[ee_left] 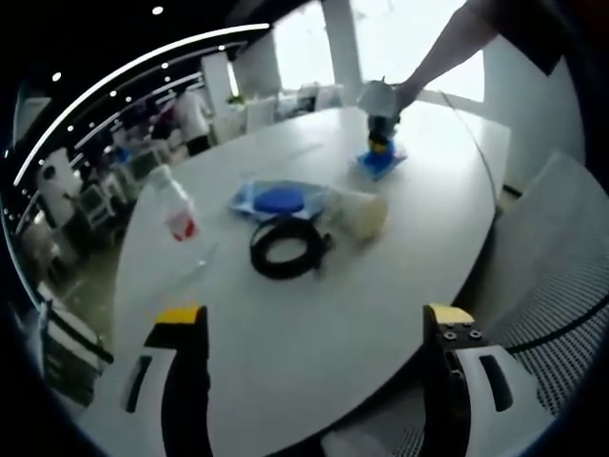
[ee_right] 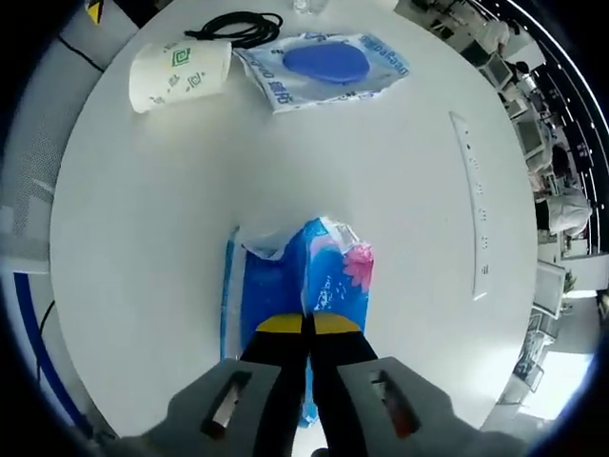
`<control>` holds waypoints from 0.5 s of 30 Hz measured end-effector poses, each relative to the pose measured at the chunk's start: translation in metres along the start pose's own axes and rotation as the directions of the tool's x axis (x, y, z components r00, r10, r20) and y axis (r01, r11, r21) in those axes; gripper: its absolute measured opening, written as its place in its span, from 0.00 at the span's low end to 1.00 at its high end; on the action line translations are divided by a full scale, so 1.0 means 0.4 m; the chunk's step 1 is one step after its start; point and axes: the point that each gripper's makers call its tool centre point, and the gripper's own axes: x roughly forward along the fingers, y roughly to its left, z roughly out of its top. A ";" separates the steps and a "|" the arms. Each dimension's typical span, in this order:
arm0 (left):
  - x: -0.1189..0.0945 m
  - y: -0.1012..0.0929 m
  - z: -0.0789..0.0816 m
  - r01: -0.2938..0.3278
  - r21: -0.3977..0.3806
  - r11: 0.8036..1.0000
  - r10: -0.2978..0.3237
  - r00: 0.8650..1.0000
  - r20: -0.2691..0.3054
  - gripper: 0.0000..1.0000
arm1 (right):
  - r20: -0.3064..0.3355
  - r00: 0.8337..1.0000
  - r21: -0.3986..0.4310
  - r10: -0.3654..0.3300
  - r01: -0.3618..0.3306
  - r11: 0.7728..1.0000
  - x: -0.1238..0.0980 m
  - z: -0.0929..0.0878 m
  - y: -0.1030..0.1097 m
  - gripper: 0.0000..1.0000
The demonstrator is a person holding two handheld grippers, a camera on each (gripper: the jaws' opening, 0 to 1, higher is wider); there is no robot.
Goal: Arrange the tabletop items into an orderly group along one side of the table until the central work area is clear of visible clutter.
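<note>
On the white round table [ee_left: 314, 362] lie a clear bottle with a red label [ee_left: 177, 209], a blue wipes pack [ee_left: 276, 200], a coiled black cable [ee_left: 288, 249] and a paper cup [ee_left: 360, 211] tipped on its side. My left gripper [ee_left: 314, 322] hovers wide open at the near edge, holding nothing. Far across the table, a person's arm holds my right gripper [ee_left: 381, 124] down on a blue tissue pack [ee_left: 383, 162]. In the right gripper view, my right gripper [ee_right: 306, 324] is shut on the tissue pack [ee_right: 328, 267]. Beyond it lie the cup [ee_right: 181, 71], the cable [ee_right: 238, 27] and the wipes pack [ee_right: 328, 62].
A long pale strip [ee_right: 474, 205] lies flat near the table's right side in the right gripper view. A mesh chair [ee_left: 557, 286] stands close to the table edge on the right. Desks and people fill the background at the left [ee_left: 190, 114].
</note>
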 end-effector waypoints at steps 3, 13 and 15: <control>0.006 -0.004 0.001 0.001 -0.001 1.000 -0.001 1.000 -0.001 0.90 | -0.002 1.000 0.004 -0.001 0.001 1.000 0.009 -0.014 -0.006 0.00; 0.018 -0.006 0.008 0.002 -0.007 1.000 -0.002 1.000 -0.006 0.89 | -0.018 1.000 0.023 -0.021 0.021 1.000 0.014 -0.034 -0.027 0.00; 0.018 -0.007 0.010 0.002 -0.003 1.000 -0.003 1.000 -0.006 0.89 | -0.019 1.000 0.041 -0.021 0.022 0.999 0.013 -0.036 -0.030 0.00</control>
